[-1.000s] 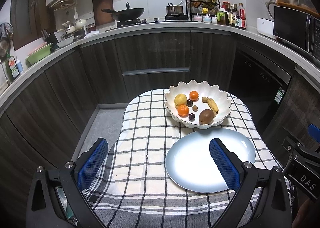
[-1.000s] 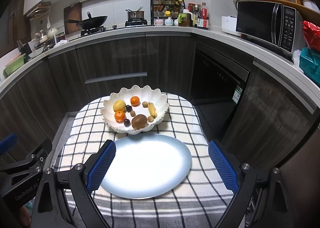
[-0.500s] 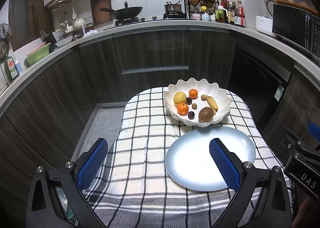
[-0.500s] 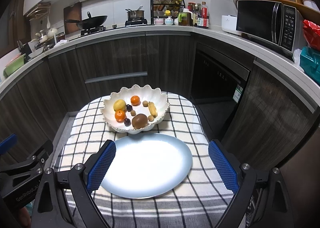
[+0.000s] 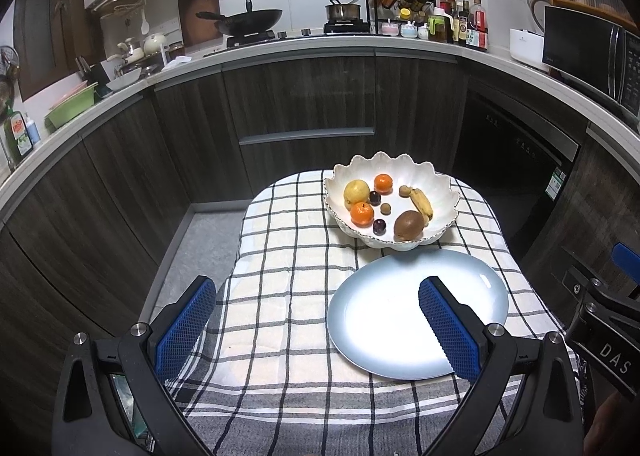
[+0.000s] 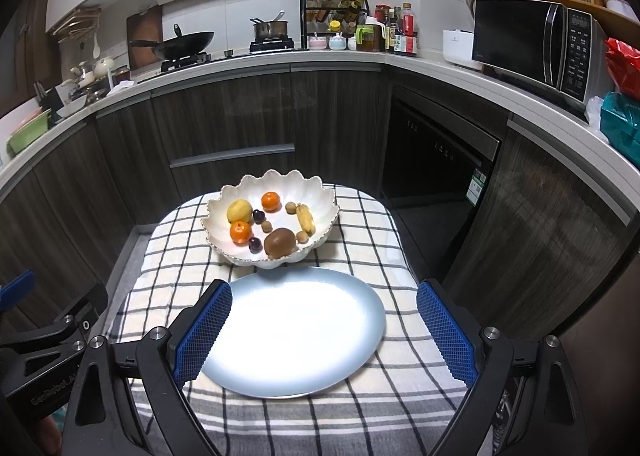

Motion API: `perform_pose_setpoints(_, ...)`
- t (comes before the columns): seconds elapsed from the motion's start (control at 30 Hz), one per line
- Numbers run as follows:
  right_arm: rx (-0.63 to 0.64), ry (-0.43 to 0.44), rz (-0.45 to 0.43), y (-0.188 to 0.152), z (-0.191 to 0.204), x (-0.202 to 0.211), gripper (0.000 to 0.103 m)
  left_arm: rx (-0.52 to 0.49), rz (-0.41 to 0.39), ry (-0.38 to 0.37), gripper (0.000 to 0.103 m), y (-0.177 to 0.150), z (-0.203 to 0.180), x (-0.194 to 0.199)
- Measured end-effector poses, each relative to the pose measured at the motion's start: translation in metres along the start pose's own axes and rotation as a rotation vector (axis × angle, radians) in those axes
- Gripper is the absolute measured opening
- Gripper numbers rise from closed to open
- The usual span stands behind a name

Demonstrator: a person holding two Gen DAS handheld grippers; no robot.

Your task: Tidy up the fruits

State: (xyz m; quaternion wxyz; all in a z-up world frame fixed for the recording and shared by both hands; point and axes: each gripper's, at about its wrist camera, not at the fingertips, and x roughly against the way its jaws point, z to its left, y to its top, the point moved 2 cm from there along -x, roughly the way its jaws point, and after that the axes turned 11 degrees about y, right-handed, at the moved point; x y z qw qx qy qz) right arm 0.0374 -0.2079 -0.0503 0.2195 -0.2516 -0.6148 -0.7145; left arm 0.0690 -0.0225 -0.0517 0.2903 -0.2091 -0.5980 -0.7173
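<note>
Fruit: two oranges (image 5: 362, 213), one lemon (image 5: 356, 191), one banana (image 5: 423, 203), one kiwi (image 5: 409, 225), two plums (image 5: 379, 226). Small brown fruits (image 6: 266, 226): three. Dishes: one bowl (image 5: 442, 192), one plate (image 5: 400, 320).

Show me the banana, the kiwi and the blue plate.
banana (image 6: 305, 219): right wrist view, middle of its body.
kiwi (image 6: 279, 242): right wrist view, centre of its brown skin.
blue plate (image 5: 404, 316): left wrist view, bare middle of its surface.
</note>
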Motion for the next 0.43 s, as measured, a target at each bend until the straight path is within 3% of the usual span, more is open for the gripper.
perform_pose_setpoints(0.43,-0.003,-0.001,0.003,0.0013,-0.0003,-0.0017,0.095,-0.012,0.003,0.005,0.103,-0.0012,-0.0009,-0.0041)
